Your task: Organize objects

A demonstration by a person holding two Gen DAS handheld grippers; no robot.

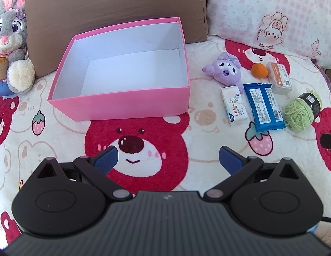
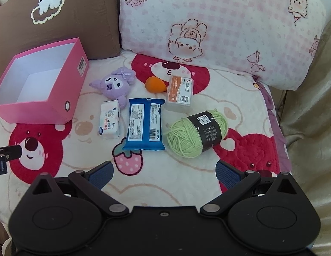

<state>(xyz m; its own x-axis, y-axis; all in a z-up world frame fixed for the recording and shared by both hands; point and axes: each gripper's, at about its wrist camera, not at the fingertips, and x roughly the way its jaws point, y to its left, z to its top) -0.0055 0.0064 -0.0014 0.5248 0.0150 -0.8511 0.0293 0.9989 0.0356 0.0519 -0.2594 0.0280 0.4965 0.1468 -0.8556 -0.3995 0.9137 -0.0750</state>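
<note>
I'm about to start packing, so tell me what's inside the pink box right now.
Nothing: the pink box shows only its bare white floor and walls. The strip of floor just behind its near wall is hidden in both views.

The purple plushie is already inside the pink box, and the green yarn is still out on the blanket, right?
Not quite. The pink box has nothing in it; the left wrist view shows its bare white floor. The purple plushie lies on the blanket beside the box. The green yarn is on the blanket, as you said.

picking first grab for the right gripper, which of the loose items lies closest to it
The green yarn ball with the black label, lying just ahead of the open right gripper; the blue packet is close behind.
</note>
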